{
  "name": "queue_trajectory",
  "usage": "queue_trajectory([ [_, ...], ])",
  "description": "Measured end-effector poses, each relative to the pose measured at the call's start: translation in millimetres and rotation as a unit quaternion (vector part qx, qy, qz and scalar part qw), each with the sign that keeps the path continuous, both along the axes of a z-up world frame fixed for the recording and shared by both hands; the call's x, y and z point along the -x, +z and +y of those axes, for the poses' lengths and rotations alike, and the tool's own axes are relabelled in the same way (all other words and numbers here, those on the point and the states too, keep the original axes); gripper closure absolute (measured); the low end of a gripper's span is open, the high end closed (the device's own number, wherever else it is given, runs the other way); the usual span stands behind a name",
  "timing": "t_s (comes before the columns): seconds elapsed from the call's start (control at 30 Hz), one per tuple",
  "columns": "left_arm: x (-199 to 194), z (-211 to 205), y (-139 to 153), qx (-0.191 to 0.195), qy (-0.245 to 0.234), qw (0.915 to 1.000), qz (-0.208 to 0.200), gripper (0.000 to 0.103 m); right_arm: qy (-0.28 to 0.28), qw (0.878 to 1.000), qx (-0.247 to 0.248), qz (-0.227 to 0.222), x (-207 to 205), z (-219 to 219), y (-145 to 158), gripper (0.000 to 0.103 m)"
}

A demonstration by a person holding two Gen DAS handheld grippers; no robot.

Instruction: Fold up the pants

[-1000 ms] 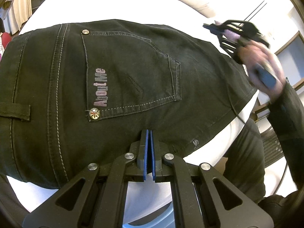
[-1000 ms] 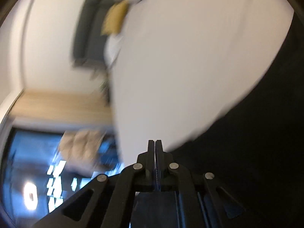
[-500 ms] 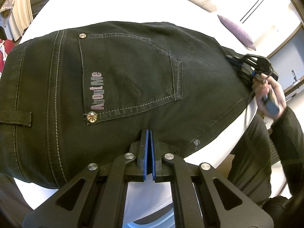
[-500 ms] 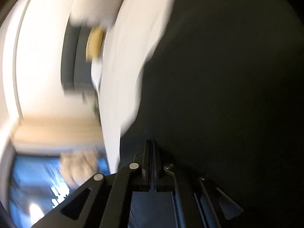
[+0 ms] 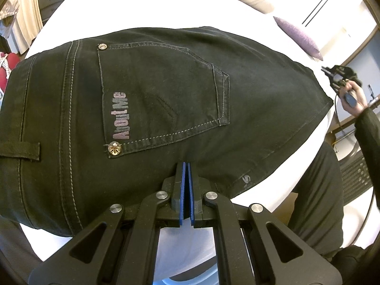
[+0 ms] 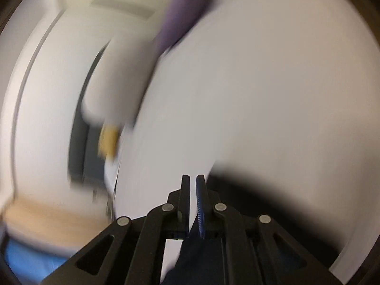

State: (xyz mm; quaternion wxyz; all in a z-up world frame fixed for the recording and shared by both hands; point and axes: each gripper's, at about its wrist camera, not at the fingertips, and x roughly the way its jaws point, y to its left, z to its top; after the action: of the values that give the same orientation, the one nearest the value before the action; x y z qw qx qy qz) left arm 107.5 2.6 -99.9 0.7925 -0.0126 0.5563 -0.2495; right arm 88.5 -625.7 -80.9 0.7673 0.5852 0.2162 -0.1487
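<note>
Black jeans [image 5: 166, 109] lie folded on a white bed [image 5: 147, 7], back pocket with "AboutMe" lettering facing up. My left gripper [image 5: 186, 166] is shut with its blue pads together, tips at the jeans' near edge below the pocket, holding nothing. My right gripper [image 5: 333, 73] shows at the far right of the left wrist view, held in a hand beyond the jeans' right end. In the blurred right wrist view my right gripper [image 6: 193, 178] has a narrow gap between its fingers and holds nothing; a dark patch of the jeans [image 6: 273, 190] lies just right of it.
Pillows [image 5: 296, 33] lie at the bed's far right, one purple. A dresser and curtain [image 5: 26, 11] stand at the far left. The person's dark-clothed legs [image 5: 320, 201] are by the bed's near right edge. The purple pillow [image 6: 182, 14] also shows blurred in the right wrist view.
My right gripper dipped to the jeans' right end, then pulled off to the right and swung, fingers parting slightly. My left gripper stayed shut at the near edge.
</note>
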Motion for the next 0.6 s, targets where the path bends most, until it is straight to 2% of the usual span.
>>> queue_trajectory([
  [0.1, 1.1, -3.1, -1.7, -0.005, -0.003, 1.0000, -0.001, 0.101, 0.115, 0.993, -0.011, -0.011, -17.3, 80.8, -6.0, 0.094],
  [0.17, 1.8, -3.8, -1.7, -0.004, -0.002, 1.0000, -0.001, 0.101, 0.171, 0.984, -0.044, 0.004, -29.4, 136.5, -32.0, 0.094],
  [0.23, 2.7, -3.7, -1.8, -0.001, 0.000, 1.0000, -0.001, 0.101, 0.206, 0.976, -0.060, 0.033, -43.8, 166.5, -53.4, 0.095],
  [0.27, 2.6, -1.8, -1.8, 0.000, 0.000, 1.0000, -0.001, 0.101, 0.216, 0.974, -0.052, 0.049, -45.6, 186.7, -53.2, 0.099],
  [0.3, 2.7, -1.1, -1.7, -0.001, -0.002, 1.0000, -0.002, 0.101, 0.220, 0.973, -0.045, 0.049, -53.4, 183.1, -56.5, 0.099],
  [0.37, 1.5, 1.0, -0.7, -0.001, -0.001, 1.0000, -0.002, 0.101, 0.211, 0.976, -0.037, 0.047, -73.0, 176.2, -54.3, 0.099],
  [0.47, 2.6, 2.7, -1.5, 0.003, 0.001, 1.0000, -0.004, 0.101, 0.138, 0.988, -0.002, 0.072, -76.8, 139.7, -52.4, 0.103],
  [0.5, 3.1, 4.2, -1.7, 0.005, 0.003, 1.0000, -0.005, 0.101, 0.094, 0.993, -0.018, 0.075, -59.9, 109.6, -58.6, 0.103],
  [0.53, 3.8, 5.7, -1.7, 0.006, 0.003, 1.0000, -0.005, 0.101, 0.063, 0.995, -0.037, 0.074, -23.3, 77.3, -63.2, 0.103],
  [0.57, 4.3, 6.5, -1.8, 0.006, 0.003, 1.0000, -0.006, 0.101, 0.030, 0.995, -0.043, 0.080, -23.5, 88.0, -54.9, 0.099],
  [0.6, 5.1, 6.8, 0.2, 0.004, 0.004, 1.0000, -0.008, 0.101, 0.019, 0.996, -0.021, 0.084, -17.0, 87.7, -40.8, 0.095],
])
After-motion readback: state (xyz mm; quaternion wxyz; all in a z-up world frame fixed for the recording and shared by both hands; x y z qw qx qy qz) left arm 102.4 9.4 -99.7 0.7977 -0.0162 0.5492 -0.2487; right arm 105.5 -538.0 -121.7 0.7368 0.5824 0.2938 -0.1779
